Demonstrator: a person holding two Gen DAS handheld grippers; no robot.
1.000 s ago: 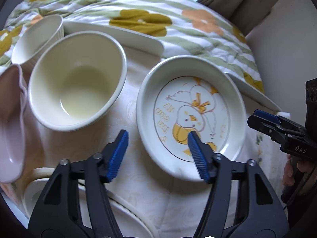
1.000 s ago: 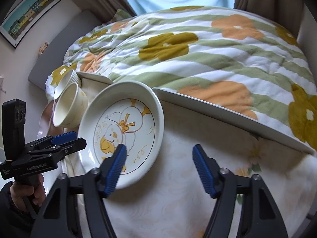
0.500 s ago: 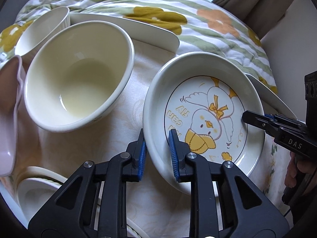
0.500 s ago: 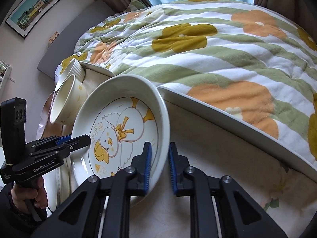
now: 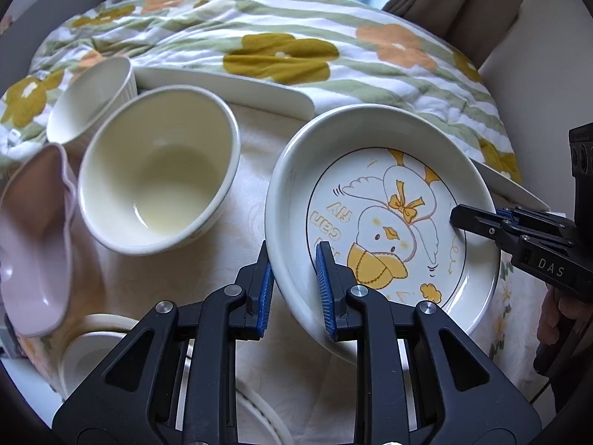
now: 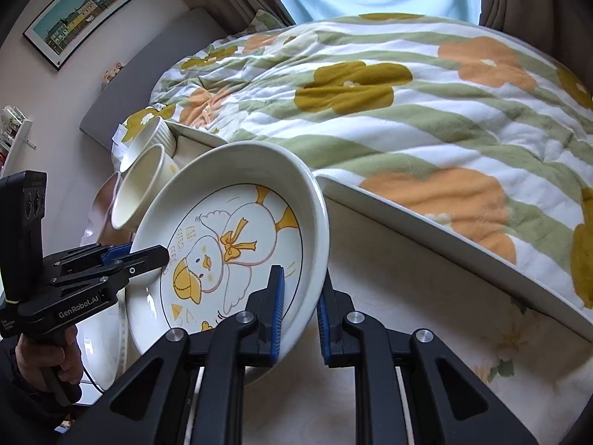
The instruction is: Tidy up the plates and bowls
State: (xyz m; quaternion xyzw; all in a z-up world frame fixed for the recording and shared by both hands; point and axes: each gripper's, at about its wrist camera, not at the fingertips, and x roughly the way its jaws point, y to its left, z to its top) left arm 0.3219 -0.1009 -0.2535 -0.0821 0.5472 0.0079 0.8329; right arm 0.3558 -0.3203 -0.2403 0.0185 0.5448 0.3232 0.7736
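Note:
A white deep plate with a yellow duck drawing (image 5: 370, 122) is gripped from both sides. My left gripper (image 5: 293, 252) is shut on its left rim, one blue pad inside the wall and one outside. My right gripper (image 6: 302, 278) is shut on the opposite rim and shows in the left wrist view as a black beak (image 5: 478, 217). In the right wrist view the plate (image 6: 237, 155) looks tilted above the cloth, with the left gripper (image 6: 144, 254) on its far edge. A cream bowl (image 5: 155, 185) sits just left of the plate.
A ribbed white cup (image 5: 89, 107) and a pink bowl (image 5: 29, 252) stand left of the cream bowl. White dishes (image 5: 92, 341) lie at the lower left. The cream-clothed table (image 6: 426, 296) ends against a flowered quilt (image 6: 407, 111). A hand (image 6: 48, 359) holds the left gripper.
Both grippers went from open to shut on opposite rims of the duck plate. The plate has since risen slightly and tilted.

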